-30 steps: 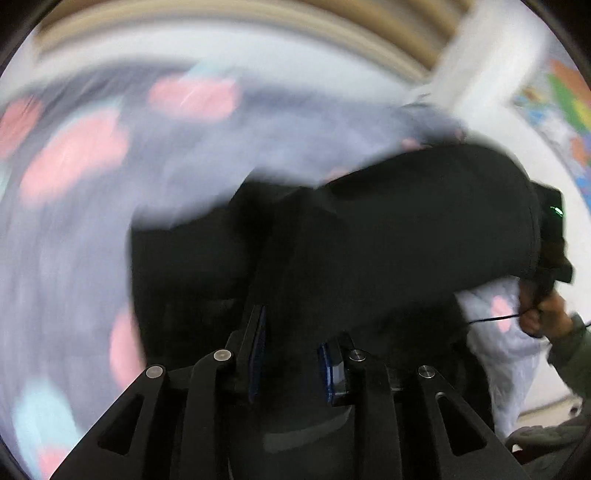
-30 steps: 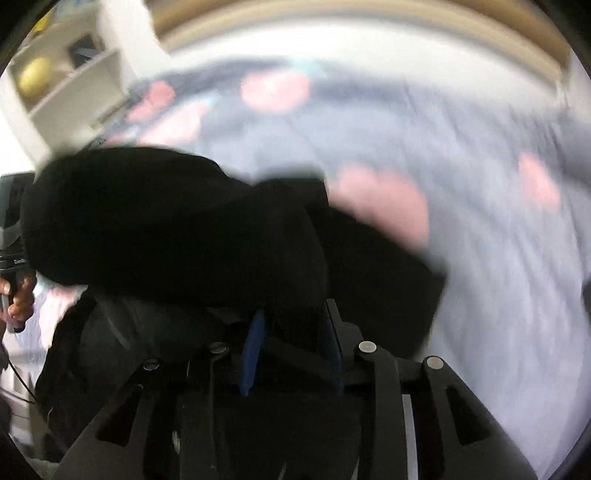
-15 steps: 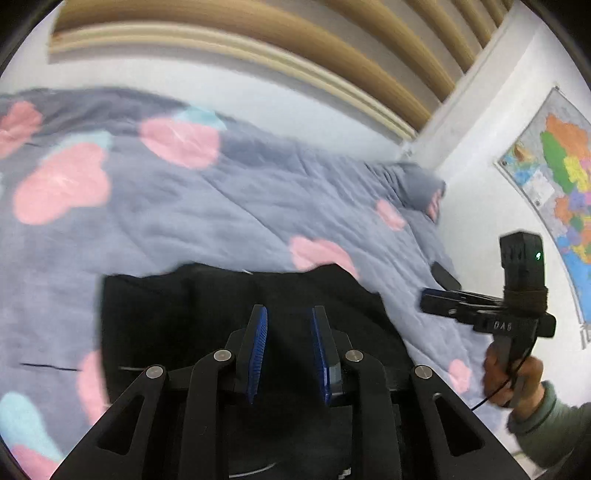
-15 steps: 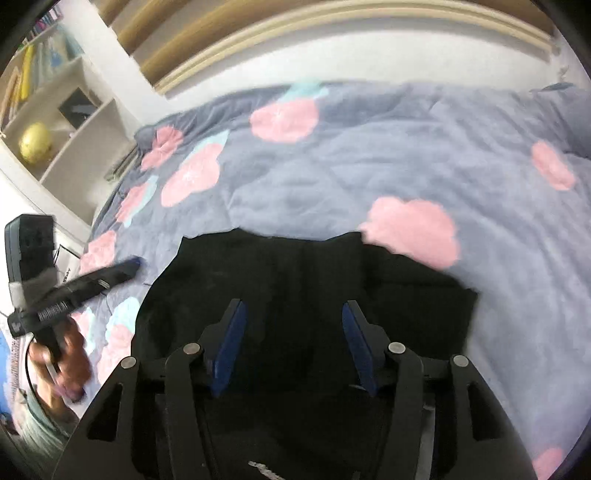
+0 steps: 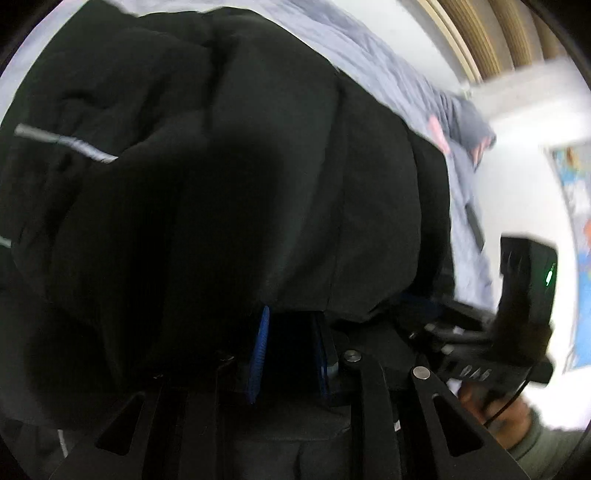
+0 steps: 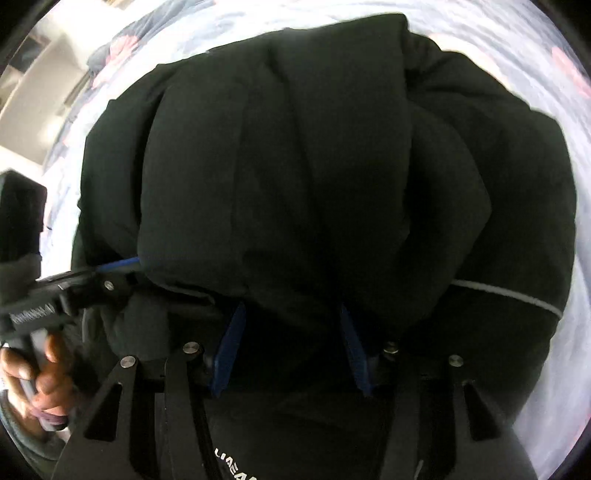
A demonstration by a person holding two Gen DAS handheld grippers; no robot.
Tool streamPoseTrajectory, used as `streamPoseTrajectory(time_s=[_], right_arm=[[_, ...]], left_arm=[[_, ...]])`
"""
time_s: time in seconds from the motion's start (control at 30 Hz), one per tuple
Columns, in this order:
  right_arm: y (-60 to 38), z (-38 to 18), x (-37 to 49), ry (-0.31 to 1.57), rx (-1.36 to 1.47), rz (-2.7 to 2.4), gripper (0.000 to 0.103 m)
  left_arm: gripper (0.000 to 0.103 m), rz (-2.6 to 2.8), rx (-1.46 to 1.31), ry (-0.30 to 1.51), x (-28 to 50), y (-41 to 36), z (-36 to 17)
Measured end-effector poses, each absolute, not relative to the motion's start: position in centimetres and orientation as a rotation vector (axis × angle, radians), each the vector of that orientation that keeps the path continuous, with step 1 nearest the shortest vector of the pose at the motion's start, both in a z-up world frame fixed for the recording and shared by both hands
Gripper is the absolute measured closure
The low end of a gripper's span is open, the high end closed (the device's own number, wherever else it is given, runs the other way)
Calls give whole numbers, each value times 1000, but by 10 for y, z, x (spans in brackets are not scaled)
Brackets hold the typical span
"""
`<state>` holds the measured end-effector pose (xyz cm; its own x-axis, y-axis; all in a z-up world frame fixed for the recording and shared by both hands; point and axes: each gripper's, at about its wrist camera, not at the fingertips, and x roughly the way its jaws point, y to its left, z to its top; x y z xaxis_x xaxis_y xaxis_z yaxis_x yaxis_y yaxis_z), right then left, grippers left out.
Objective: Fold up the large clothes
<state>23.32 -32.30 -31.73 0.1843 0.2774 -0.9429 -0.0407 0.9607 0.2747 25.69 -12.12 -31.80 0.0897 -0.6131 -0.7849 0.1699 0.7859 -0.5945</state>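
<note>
A bulky black jacket (image 5: 258, 166) (image 6: 314, 147) with a thin grey stripe (image 5: 74, 144) (image 6: 506, 291) lies on the bed, and a thick fold of it fills both views. My left gripper (image 5: 291, 317) has that fold over its fingertips. Its jaws are narrow and closing, with cloth between the blue pads. In the right wrist view the left gripper (image 6: 122, 264) reaches in under the fold's edge. My right gripper (image 6: 290, 314) stands wider and its jaws are closing. The fold bulges between its pads and hides the tips.
A grey bedspread (image 5: 388, 66) (image 6: 480, 33) with pink blotches lies under the jacket. A person's hand (image 6: 40, 376) (image 5: 491, 410) holds each gripper handle. A wall map (image 5: 580, 258) hangs at the right. White shelving (image 6: 33, 92) stands at the left.
Half a second ago both grippers hung above the flat jacket with nothing between their pads. Both have dropped onto its near edge, and a fold now covers their fingertips.
</note>
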Motion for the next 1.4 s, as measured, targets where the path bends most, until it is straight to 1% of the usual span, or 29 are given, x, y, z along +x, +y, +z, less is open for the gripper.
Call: streamPoseTrajectory(time_s=[0.07,0.13,0.2,0.27,0.3,0.33,0.37,0.4,0.43,0.5,0.53,0.57,0.6,0.67,0.77,0.8,0.93,1.03,1.13,1.2,1.4], right_arm=[[-324,-311,233,1385,214,226,50],[-327,-294,231,1379,250,230,48],[-327,-262,219,1304,267,272,48],[-318,-242,210,1249,224,284,48],[-311,-238,206,1238,195,284,48],[-306,-241,202,1241,180,283,48],[-298,-251,202,1269,162,278,48],[-292,-266,204,1309,150,268,48],[-288,-278,210,1341,141,255,48],[-281,-318,215,1391,107,241,48],[-279,-320,214,1382,88,238,48],[-275,-316,212,1372,61,233,48],[-275,-306,209,1369,59,231,48],[-277,-289,203,1361,113,244,48],[-297,-262,177,1330,206,262,48],[-304,-255,164,1324,219,260,47],[-325,-242,122,1328,302,236,45],[-339,-240,89,1340,366,209,45],[-353,-230,69,1346,383,183,45],[-365,-217,45,1334,387,165,45],[-369,-221,11,1314,463,47,44]], left_arm=[[82,-601,-398,1354,252,-119,-310],[82,-624,-364,1315,241,-119,-287],[81,-688,-382,1260,229,-119,-261],[70,-744,-417,1197,214,-116,-238],[61,-755,-423,1178,208,-117,-231],[58,-747,-409,1177,203,-119,-230],[58,-725,-382,1197,202,-123,-235],[58,-670,-324,1256,203,-130,-249],[60,-612,-273,1331,207,-137,-270],[64,-574,-268,1394,211,-142,-304],[65,-561,-302,1407,212,-140,-315],[66,-555,-330,1405,211,-138,-315],[69,-555,-364,1390,208,-134,-308],[69,-583,-399,1335,195,-122,-287],[68,-604,-408,1256,162,-99,-250],[66,-607,-411,1232,149,-90,-238],[65,-557,-442,1176,95,-42,-206],[64,-490,-479,1170,56,-5,-197],[64,-415,-515,1191,29,28,-202],[64,-382,-543,1191,21,40,-204],[64,-336,-577,1207,7,77,-214]])
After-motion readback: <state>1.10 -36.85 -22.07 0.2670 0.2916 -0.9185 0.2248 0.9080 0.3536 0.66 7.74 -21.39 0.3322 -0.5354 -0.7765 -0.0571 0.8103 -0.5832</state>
